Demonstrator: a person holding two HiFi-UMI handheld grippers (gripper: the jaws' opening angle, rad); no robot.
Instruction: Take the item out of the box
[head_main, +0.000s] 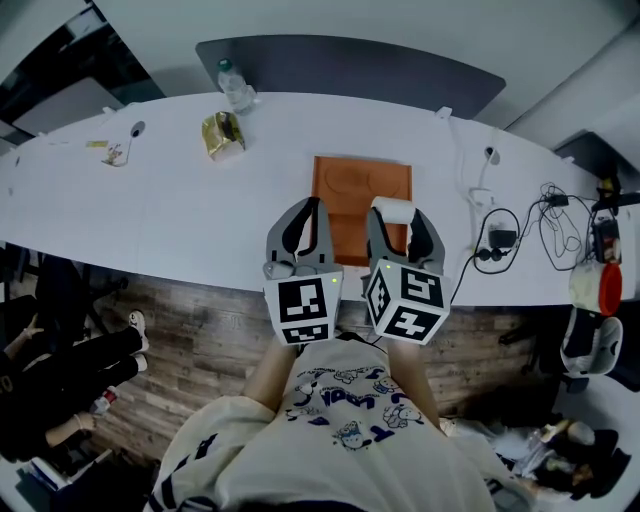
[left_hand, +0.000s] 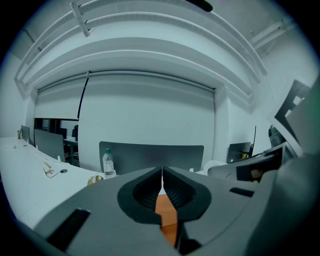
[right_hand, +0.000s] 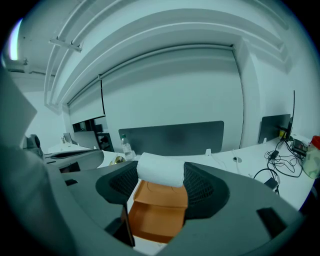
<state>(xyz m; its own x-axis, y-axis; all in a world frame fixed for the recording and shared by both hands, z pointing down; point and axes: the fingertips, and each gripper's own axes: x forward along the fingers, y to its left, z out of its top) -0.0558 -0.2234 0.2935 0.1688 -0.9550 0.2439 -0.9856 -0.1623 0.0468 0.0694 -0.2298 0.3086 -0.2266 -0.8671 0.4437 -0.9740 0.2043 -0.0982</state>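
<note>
White roll, clamped in the right gripper, hangs over the open orange box; best carried clear sideways, grip kept firm (left gripper empty, jaws together)

Head view looks steeply down; gripper views look level, all sharing the box

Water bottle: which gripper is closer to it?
Left. The left gripper is at the left edge of the orange box, with the water bottle behind and left of it. The right gripper, holding the white roll, is at the box's right side, farther away.
</note>
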